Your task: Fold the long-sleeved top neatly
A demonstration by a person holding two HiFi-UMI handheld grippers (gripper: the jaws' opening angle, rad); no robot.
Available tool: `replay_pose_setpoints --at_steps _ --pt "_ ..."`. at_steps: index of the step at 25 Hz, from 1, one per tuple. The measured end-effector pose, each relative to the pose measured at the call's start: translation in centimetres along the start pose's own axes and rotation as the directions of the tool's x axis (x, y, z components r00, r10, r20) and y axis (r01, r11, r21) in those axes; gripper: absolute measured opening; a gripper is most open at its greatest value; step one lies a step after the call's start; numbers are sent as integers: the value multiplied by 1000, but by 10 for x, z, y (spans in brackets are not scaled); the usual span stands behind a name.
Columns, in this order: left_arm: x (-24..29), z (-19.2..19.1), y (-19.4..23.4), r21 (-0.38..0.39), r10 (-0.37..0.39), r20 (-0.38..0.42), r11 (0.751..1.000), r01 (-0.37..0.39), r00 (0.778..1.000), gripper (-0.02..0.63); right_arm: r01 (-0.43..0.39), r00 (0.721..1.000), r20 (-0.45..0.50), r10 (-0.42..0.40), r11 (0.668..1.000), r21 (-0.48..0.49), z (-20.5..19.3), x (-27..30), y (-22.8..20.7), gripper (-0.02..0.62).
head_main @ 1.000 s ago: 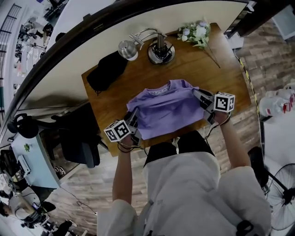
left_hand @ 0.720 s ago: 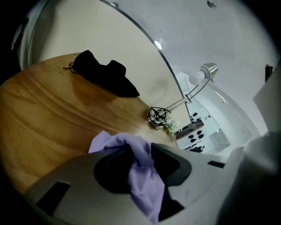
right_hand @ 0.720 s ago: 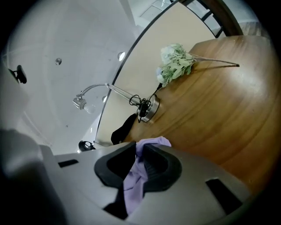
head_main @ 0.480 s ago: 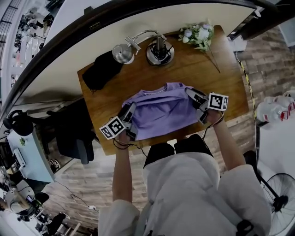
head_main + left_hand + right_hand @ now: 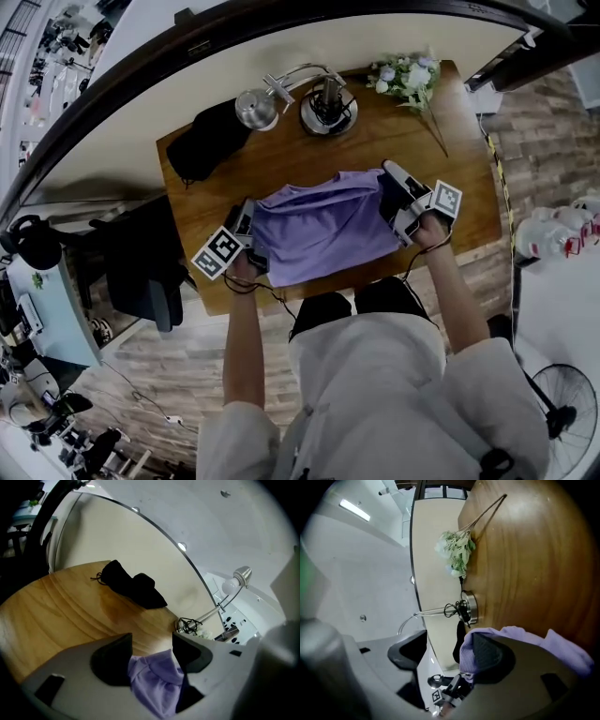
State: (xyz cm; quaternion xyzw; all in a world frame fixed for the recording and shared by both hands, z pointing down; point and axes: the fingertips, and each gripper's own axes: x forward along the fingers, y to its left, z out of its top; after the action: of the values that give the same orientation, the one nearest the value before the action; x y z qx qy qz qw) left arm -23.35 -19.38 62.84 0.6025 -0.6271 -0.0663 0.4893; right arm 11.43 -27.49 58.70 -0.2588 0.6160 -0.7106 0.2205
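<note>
The purple long-sleeved top point(image 5: 323, 230) lies folded into a compact rectangle on the wooden table point(image 5: 459, 159), collar toward the far side. My left gripper point(image 5: 249, 236) is at its left edge and open. Its jaws have just been opening, and a bunched fold of the top point(image 5: 154, 679) lies loose between them in the left gripper view. My right gripper point(image 5: 395, 198) stands at the top's right edge, also open after just opening. In the right gripper view the ribbed purple hem point(image 5: 467, 657) rests against one jaw, with a clear gap to the other.
A desk lamp point(image 5: 323, 105) stands at the table's far side. A black cloth bundle point(image 5: 211, 141) lies at the far left corner and a spray of flowers point(image 5: 408, 75) at the far right. A dark chair point(image 5: 141, 272) is left of the table.
Both grippers were closed on the top's side edges and now stand open. The left gripper has slid leftward off the cloth, and the right one has rolled at the right edge.
</note>
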Motion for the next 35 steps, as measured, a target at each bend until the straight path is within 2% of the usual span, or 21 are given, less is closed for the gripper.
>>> replay_pose_setpoints --at_steps 1,3,5,6,8,9,10,12,16,18,21,24,25,26,27,28,30,31,32,33,35 --pt "-2 5 -1 36 21 17 999 -21 1000 268 -20 1000 -18 20 1000 -8 -3 2 8 305" --pt "-13 13 -12 189 43 62 981 -54 997 267 2 999 -41 -4 999 -46 -7 3 10 308" --pt "-32 6 -42 400 -17 91 916 -21 996 267 66 998 -9 -67 996 -62 -2 0 -3 321" --pt "-40 -9 -61 489 -70 63 872 30 996 265 81 997 10 -81 996 -47 1 -1 -8 313" --pt "-44 -60 -87 587 -141 -92 792 168 986 264 94 995 43 -94 996 -7 6 -5 -17 295" --pt "-40 -86 -93 603 -144 -179 766 224 973 264 102 993 56 -103 995 4 7 -7 -21 273" --pt "-33 -106 -93 603 -134 -244 755 259 960 262 108 992 63 -108 994 7 7 -8 -24 261" --pt "-15 -118 -87 580 -108 -287 771 262 952 250 112 992 58 -112 994 -8 5 -9 -27 258" --pt "24 -78 -65 496 -36 -188 859 127 982 244 102 994 31 -101 994 -45 1 -12 -23 255" --pt "36 -57 -51 453 19 -149 890 51 989 244 79 997 23 -79 997 -25 -3 -17 -17 258" --pt "46 -42 -36 436 66 -136 900 0 988 242 53 996 -69 -57 997 -55 -22 -28 -9 258" --pt "48 -40 -27 439 92 -140 898 -22 986 241 63 973 -198 -117 964 -257 -46 -45 -9 215" --pt "48 -40 -26 445 100 -140 895 -28 985 239 59 960 -236 -152 931 -360 -53 -48 -8 190" --pt "48 -38 -25 454 108 -135 890 -36 985 238 64 942 -261 -210 878 -475 -58 -49 -10 173" --pt "46 -34 -24 464 119 -121 884 -49 986 238 82 920 -259 -293 792 -604 -59 -48 -15 146" --pt "42 -29 -24 475 129 -97 877 -68 987 238 107 895 -220 -388 667 -738 -56 -44 -21 102" --pt "30 -22 -30 507 133 -32 856 -99 991 236 146 849 -64 -524 349 -926 -48 -29 -27 22" --pt "24 -24 -38 531 122 -7 841 -100 992 232 159 840 17 -542 217 -963 -47 -19 -26 9" --pt "19 -29 -47 558 105 5 825 -90 994 227 170 845 78 -529 127 -977 -49 -8 -23 9" --pt "16 -37 -56 585 86 5 808 -73 996 222 175 861 118 -496 71 -982 -56 4 -18 9" --pt "15 -56 -69 625 77 -3 779 -58 997 219 182 893 163 -420 6 -983 -76 24 -16 9"
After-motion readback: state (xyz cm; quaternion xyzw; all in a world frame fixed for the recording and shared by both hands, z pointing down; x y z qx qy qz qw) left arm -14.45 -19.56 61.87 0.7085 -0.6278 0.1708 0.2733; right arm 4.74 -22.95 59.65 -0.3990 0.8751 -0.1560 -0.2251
